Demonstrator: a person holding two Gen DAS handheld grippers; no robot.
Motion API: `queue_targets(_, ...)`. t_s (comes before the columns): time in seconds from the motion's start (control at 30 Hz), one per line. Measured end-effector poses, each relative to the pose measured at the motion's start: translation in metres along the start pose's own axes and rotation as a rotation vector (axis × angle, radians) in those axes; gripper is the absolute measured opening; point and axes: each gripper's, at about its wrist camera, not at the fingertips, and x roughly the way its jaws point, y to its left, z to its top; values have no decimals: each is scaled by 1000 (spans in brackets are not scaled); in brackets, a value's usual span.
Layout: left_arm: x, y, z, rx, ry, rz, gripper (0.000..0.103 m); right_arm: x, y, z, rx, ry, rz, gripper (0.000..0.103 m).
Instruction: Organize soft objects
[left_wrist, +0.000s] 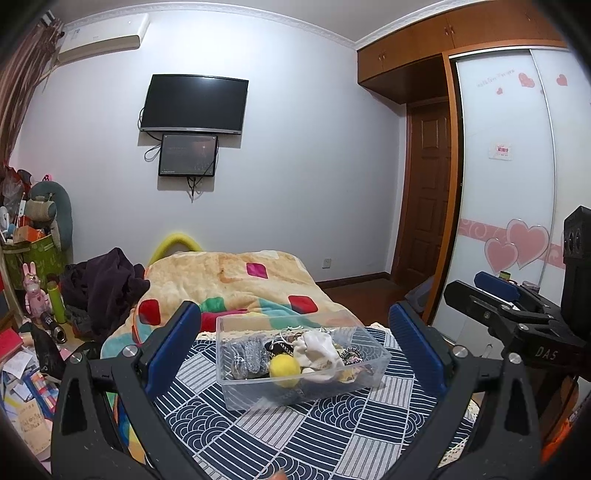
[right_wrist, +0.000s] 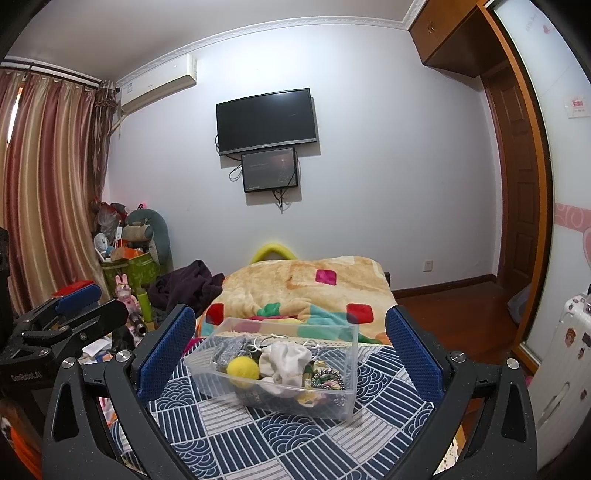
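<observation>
A clear plastic box (left_wrist: 376, 360) stands on a blue-and-white patterned cloth (left_wrist: 295, 435). It holds a yellow felt ball (left_wrist: 284, 370), a crumpled white cloth (left_wrist: 319, 349), a grey knitted piece (left_wrist: 248, 354) and other small soft items. My left gripper (left_wrist: 295, 347) is open and empty, its blue pads either side of the box and short of it. My right gripper (right_wrist: 291, 349) is open and empty, facing the same box (right_wrist: 349, 373) with the ball (right_wrist: 242, 371) and white cloth (right_wrist: 286, 363) inside. Each gripper shows at the edge of the other's view.
The patterned cloth (right_wrist: 258, 435) covers a table in front of a bed with a colourful blanket (left_wrist: 236, 280). Dark clothing (left_wrist: 107, 284) and cluttered boxes (left_wrist: 37, 258) lie left. A wardrobe (left_wrist: 498, 184) and wooden door (left_wrist: 428, 192) stand right; a white suitcase (right_wrist: 565, 354) is near.
</observation>
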Motion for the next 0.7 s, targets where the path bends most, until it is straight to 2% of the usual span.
queue_targets(0.7, -1, 2, -1, -4, 4, -12, 103, 0, 0, 2, 4, 0, 2, 103)
